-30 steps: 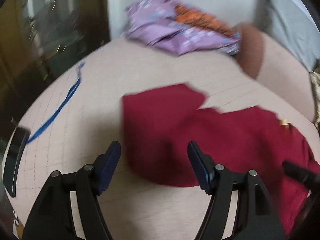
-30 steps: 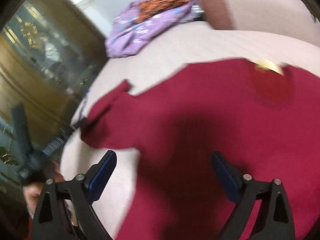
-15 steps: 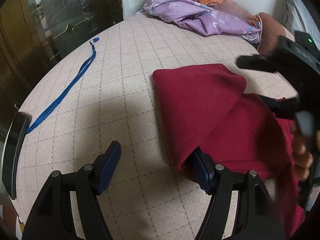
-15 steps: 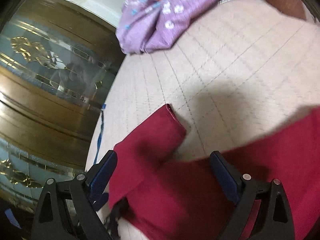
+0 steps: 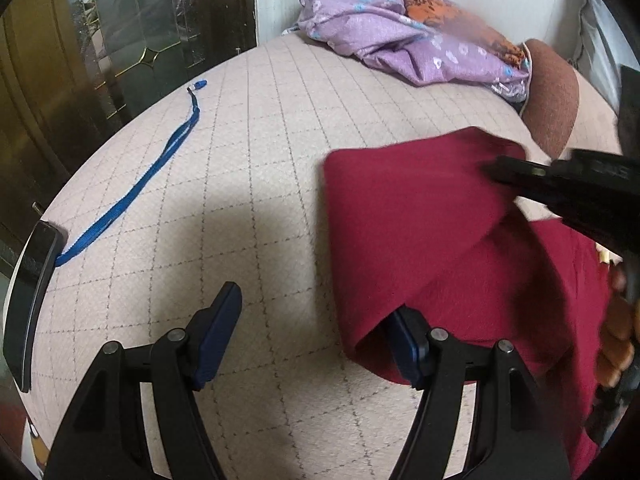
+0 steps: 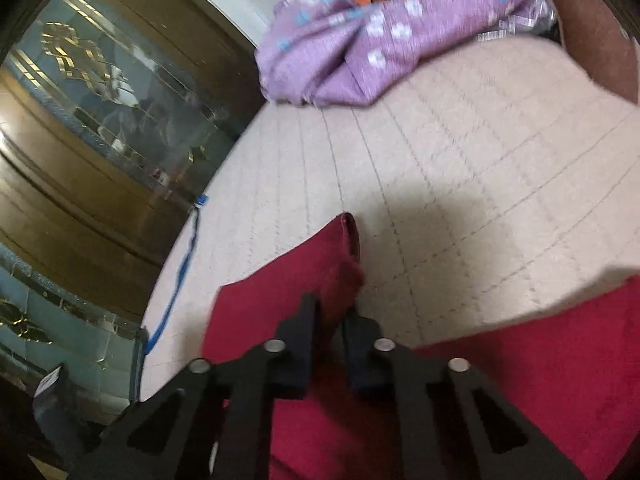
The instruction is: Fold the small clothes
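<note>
On the red garment (image 6: 520, 380), no legible writing

- The right claw (image 6: 330, 316), wide open half a second before, closed its fingers on a fold of the red garment (image 6: 280, 292).
- In the left wrist view, the right claw (image 5: 504, 172) moved lower and nearer, onto the garment's raised corner.
- The red garment (image 5: 420, 232), spread flat a second earlier, was doubled over, its left edge draped over the left claw's (image 5: 316, 332) right finger.
</note>
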The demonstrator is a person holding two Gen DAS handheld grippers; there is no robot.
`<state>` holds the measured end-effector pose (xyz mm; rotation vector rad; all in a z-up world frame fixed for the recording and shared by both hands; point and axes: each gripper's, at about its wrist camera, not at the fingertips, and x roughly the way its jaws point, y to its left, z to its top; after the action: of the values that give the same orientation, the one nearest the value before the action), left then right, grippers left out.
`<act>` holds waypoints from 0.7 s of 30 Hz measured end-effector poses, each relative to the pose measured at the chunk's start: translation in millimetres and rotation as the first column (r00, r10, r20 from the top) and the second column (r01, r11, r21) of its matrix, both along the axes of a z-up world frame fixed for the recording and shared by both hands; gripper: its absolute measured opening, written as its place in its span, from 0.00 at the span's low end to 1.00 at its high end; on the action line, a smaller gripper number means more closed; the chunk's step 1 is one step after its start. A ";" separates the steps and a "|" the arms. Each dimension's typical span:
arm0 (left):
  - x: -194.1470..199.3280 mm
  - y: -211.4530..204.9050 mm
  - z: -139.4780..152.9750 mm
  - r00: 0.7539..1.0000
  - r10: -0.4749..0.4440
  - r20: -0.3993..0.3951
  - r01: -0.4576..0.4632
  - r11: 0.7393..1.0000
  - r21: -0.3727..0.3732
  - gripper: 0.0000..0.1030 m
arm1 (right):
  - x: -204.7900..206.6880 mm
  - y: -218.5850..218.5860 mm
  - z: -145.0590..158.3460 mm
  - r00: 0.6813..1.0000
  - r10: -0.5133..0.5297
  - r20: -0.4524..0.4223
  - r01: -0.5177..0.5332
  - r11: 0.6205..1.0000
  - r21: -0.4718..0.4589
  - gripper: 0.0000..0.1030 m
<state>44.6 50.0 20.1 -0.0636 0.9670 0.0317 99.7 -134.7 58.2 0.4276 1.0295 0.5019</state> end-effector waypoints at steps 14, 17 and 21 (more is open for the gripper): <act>-26.9 -44.4 40.6 0.990 -0.084 0.110 0.097 0.987 -0.124 0.66 | -78.0 -105.1 96.7 0.967 -0.157 0.199 0.163 0.986 -0.016 0.08; -31.0 -59.0 43.1 0.986 -0.108 0.124 0.122 0.987 -0.108 0.66 | -96.4 -136.8 107.5 0.952 -0.212 0.223 0.221 0.975 -0.014 0.08; -33.5 -74.5 41.7 0.983 -0.140 0.118 0.155 0.980 -0.123 0.66 | -122.9 -179.1 112.6 0.932 -0.277 0.233 0.294 0.955 -0.043 0.08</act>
<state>11.1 -24.5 61.8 -0.1140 0.8616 -0.1713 -23.2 -313.9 170.8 0.4331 0.7493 0.2406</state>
